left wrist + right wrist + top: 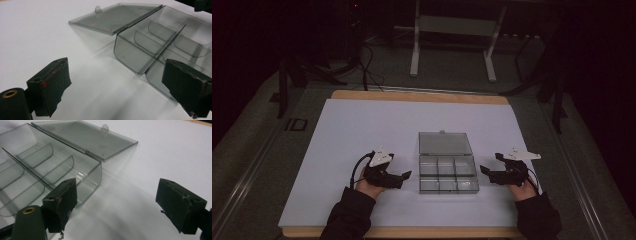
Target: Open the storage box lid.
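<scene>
Organizer box point(447, 174) between both gaping claws, unobstructed.

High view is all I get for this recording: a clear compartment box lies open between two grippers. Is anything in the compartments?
Observer: No. In the left gripper view the box shows bare dividers and nothing inside.
Operator: Are the grippers open?
Observer: Yes. The left gripper has its jaws wide apart, with white mat between them; the right gripper is the same.
Operator: Does either touch the box?
Observer: In the right gripper view one jaw overlaps the box's near corner, but contact cannot be told.
Operator: The lid?
Observer: The lid lies flat on the mat, its small round tab at the far edge.
</scene>
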Tool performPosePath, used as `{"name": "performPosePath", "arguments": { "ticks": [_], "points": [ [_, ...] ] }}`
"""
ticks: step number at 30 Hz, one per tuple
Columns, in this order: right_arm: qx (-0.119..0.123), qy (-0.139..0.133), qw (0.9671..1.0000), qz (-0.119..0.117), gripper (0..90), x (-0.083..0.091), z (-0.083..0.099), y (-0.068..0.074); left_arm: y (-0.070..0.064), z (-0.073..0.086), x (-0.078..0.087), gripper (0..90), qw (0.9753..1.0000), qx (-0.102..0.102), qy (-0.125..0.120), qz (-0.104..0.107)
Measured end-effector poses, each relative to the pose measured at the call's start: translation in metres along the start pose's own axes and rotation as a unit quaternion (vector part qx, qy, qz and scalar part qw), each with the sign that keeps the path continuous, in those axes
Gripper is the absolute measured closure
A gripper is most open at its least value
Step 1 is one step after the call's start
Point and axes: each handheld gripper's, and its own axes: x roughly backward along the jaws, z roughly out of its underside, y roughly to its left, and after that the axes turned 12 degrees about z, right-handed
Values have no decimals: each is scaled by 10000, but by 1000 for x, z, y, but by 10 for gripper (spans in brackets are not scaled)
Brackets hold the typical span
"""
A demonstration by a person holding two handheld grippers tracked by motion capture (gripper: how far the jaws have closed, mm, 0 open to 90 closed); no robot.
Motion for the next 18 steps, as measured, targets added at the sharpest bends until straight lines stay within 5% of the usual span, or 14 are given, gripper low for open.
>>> {"name": "performPosePath", "arguments": {
  "ticks": [18],
  "points": [
    [87,-1,9997,238,157,13,33,-1,1,22,24,92,9996,50,73,-284]
  ]
}}
